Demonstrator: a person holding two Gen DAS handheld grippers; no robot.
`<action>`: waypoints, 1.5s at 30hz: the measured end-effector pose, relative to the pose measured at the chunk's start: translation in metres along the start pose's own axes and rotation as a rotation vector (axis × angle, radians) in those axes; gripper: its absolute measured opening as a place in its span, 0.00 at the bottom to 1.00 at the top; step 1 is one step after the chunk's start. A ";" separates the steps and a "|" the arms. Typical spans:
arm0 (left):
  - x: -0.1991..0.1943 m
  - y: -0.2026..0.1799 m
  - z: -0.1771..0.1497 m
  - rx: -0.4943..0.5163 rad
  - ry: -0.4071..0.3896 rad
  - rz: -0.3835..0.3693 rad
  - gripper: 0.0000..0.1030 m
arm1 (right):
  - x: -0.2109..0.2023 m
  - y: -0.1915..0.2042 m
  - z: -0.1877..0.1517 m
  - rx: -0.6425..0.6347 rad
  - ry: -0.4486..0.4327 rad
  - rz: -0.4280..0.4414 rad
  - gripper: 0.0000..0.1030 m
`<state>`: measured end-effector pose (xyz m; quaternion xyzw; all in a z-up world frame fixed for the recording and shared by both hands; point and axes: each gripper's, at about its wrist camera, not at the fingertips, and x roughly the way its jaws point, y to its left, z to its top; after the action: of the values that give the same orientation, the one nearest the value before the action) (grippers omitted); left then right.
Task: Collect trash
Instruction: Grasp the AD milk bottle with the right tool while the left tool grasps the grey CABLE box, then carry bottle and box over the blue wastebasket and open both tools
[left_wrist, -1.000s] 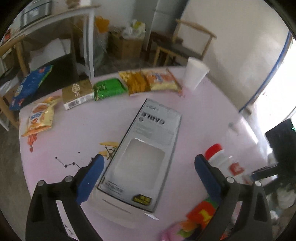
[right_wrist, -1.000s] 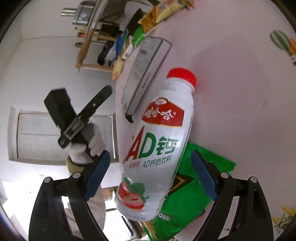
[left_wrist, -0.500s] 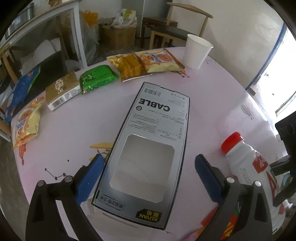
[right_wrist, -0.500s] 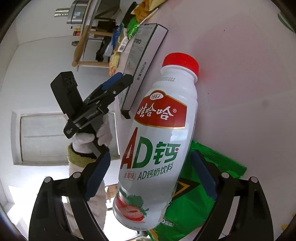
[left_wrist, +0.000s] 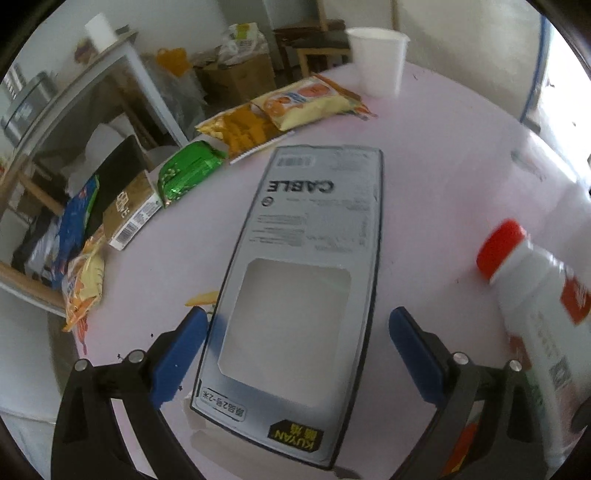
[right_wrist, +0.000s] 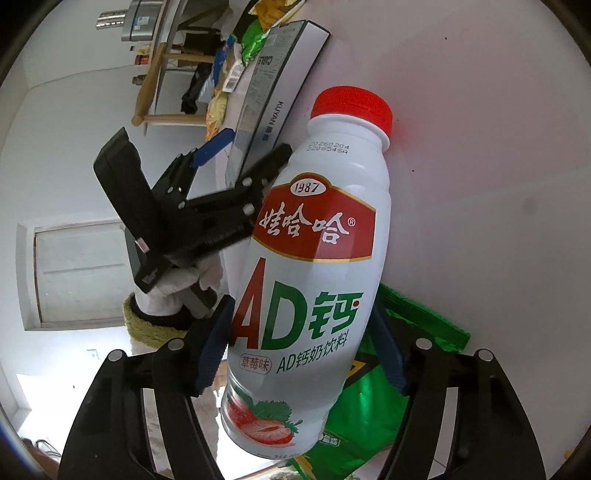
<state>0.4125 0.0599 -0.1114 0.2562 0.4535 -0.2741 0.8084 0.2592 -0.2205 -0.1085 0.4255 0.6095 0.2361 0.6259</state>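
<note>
A grey flat box marked CABLE (left_wrist: 306, 240) lies on the pink round table (left_wrist: 443, 166). My left gripper (left_wrist: 295, 314) is open and straddles the box's near end, one blue pad on each side, with a gap on the right. A white milk-drink bottle (right_wrist: 314, 258) with a red cap sits between the pads of my right gripper (right_wrist: 301, 306). Its jaws are closing and both pads touch the bottle's sides. The bottle (left_wrist: 535, 295) also shows at the right of the left wrist view. Under it lies a green bag (right_wrist: 369, 406). The left gripper (right_wrist: 251, 147), held by a gloved hand, appears at the box (right_wrist: 273, 74).
A white paper cup (left_wrist: 380, 59) stands at the table's far edge. Along the far and left rim lie two orange-yellow snack packets (left_wrist: 306, 103), a green packet (left_wrist: 188, 170), a small brown carton (left_wrist: 129, 214) and another snack bag (left_wrist: 81, 280). Chairs and cardboard boxes stand beyond.
My left gripper has come down and forward over the box and rolled, so the box now lies between its pads. The right jaws have narrowed onto the bottle.
</note>
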 end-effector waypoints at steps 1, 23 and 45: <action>0.001 0.005 0.001 -0.022 -0.006 -0.008 0.94 | 0.000 0.000 0.000 0.001 0.000 0.001 0.65; -0.001 0.036 0.010 -0.323 0.005 -0.124 0.83 | -0.014 0.004 0.004 0.006 -0.030 0.045 0.62; -0.127 0.031 -0.008 -0.449 -0.200 -0.141 0.79 | -0.087 -0.003 -0.041 -0.029 -0.183 0.163 0.62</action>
<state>0.3731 0.1139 0.0011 0.0094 0.4374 -0.2462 0.8649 0.2063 -0.2830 -0.0572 0.4845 0.5099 0.2551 0.6635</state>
